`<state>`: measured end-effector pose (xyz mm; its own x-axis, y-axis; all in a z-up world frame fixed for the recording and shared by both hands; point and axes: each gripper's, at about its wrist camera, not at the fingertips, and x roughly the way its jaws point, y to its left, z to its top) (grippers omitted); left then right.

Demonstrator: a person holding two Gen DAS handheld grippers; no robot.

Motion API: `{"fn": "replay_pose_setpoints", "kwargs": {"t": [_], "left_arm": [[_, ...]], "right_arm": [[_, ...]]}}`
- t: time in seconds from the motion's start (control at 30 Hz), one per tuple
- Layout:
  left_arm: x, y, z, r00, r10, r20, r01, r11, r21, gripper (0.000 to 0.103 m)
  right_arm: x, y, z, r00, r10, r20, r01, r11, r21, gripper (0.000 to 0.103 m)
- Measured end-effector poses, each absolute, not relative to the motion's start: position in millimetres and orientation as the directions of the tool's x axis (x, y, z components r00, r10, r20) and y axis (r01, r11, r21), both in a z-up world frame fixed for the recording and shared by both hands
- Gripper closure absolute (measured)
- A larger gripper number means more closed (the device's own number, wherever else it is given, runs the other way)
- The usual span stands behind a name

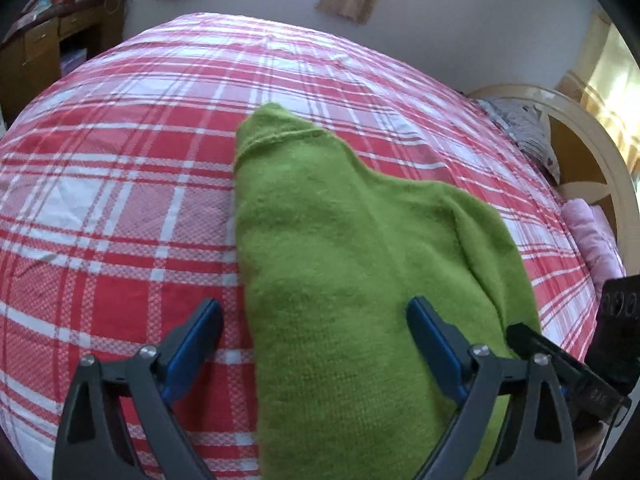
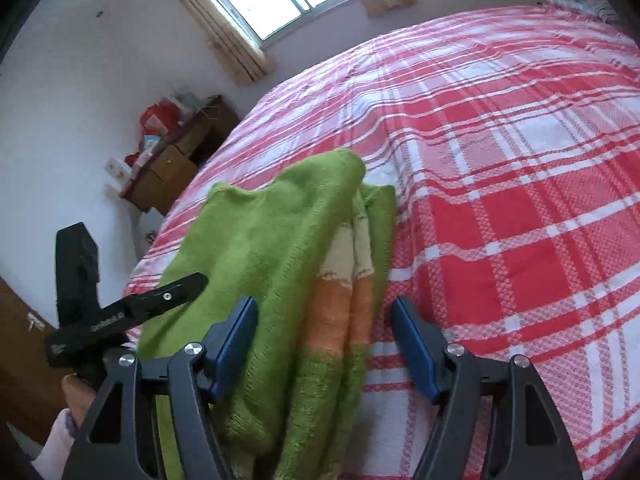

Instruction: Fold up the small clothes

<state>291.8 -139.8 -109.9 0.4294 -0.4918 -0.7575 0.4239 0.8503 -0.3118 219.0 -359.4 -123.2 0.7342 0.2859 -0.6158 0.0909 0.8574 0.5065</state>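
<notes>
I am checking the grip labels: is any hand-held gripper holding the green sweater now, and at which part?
Nothing is held. The left hand-held gripper and the right hand-held gripper both stand open over the green sweater, pads not pressing it.

Green knit sweater [image 1: 340, 248], plain lime from left wrist view; showing cream and orange bands [image 2: 348, 280] across the green in right wrist view
Bedsheet [image 1: 120, 208] running red, pink and white plaid, some squares finely checked
Left gripper [image 1: 314, 332] and right gripper [image 2: 324, 332]: dark grey frames, blue pads [image 2: 236, 344], silver pivot screws
Curtains [image 2: 224, 28] reading beige against pale lilac-white wall [image 1: 460, 32]
Wooden desk [image 2: 176, 164] showing brown, red packaging [image 2: 158, 118] on top
Headboard [image 1: 592, 148] cream with amber-brown panels
Pink fabric [image 1: 592, 236] and grey patterned fabric [image 1: 524, 128] lying at bed edge
</notes>
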Motion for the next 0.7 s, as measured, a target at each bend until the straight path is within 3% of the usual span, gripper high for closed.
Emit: {"fn": "replay_pose_setpoints", "kwargs": {"t": [0.07,0.2,0.27,0.43,0.7], "left_arm": [[290,-142,-110,0.423,-0.503,-0.754,0.435,0.843,-0.317,0.012],[291,-142,-110,0.416,-0.507,-0.755,0.446,0.837,-0.317,0.016],[287,-139,-107,0.409,-0.531,-0.742,0.468,0.82,-0.33,0.036],[272,-136,-95,0.415,-0.516,-0.749,0.471,0.826,-0.308,0.057],[198,-98,-84,0.259,-0.507,-0.822,0.487,0.804,-0.342,0.06]], "right_arm": [[222,-355,-123,0.723,0.323,-0.61,0.053,0.855,0.515,0.058],[228,-360,-130,0.716,0.354,-0.602,0.065,0.824,0.563,0.058],[228,-357,-129,0.713,0.346,-0.61,0.073,0.828,0.555,0.064],[216,-345,-118,0.703,0.334,-0.628,0.099,0.828,0.551,0.075],[137,-327,-109,0.624,0.441,-0.645,0.069,0.791,0.608,0.075]]}}
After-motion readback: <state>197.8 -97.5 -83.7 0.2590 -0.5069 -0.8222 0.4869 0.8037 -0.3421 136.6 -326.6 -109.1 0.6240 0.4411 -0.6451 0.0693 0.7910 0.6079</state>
